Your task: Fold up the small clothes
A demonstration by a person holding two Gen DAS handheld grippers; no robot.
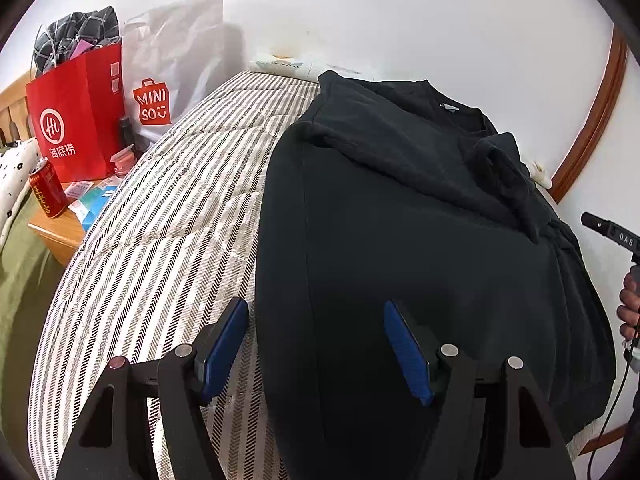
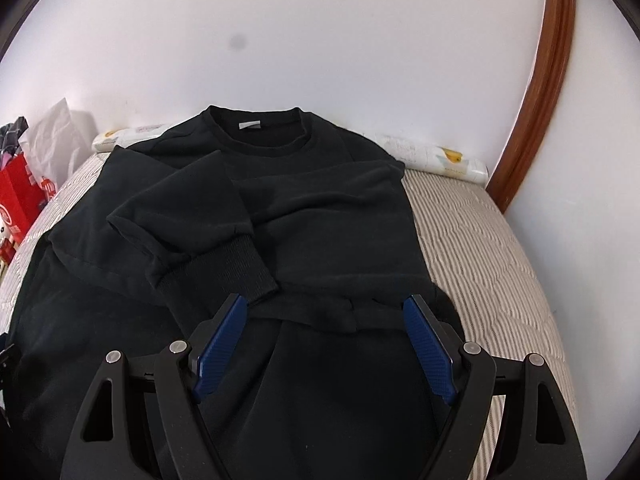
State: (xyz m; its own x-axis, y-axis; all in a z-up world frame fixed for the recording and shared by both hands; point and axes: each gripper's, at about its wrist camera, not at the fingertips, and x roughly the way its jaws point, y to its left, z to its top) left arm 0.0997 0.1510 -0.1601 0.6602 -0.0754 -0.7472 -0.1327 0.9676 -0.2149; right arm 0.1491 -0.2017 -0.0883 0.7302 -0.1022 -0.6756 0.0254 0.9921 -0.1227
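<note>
Garment: a black sweatshirt (image 2: 320,208) is lying flat on the striped bed cover (image 1: 168,216), collar toward the white wall (image 2: 320,32), both sleeves lying folded across the chest – the ribbed cuff (image 2: 224,268) of one is resting near the middle
Left gripper (image 1: 316,344): its jaws are standing apart over the sweatshirt's near edge, one blue pad over the striped cover, the other over the black cloth; nothing is sitting pinched between them
Right gripper (image 2: 324,344): its jaws are gaping wide above the lower body of the sweatshirt, just short of the cuff – the pads are not pressing on the fabric
Person: a hand (image 1: 630,304) is showing at the right edge of the left wrist view, gripping a black handle
Bedside: a red paper bag (image 1: 76,120), a white MINISO bag (image 1: 168,72) and a red drink can (image 1: 46,188) are standing on a wooden nightstand (image 1: 60,232) beside the bed
Far edge: a long printed roll (image 2: 440,158) is lying along the wall behind the collar
</note>
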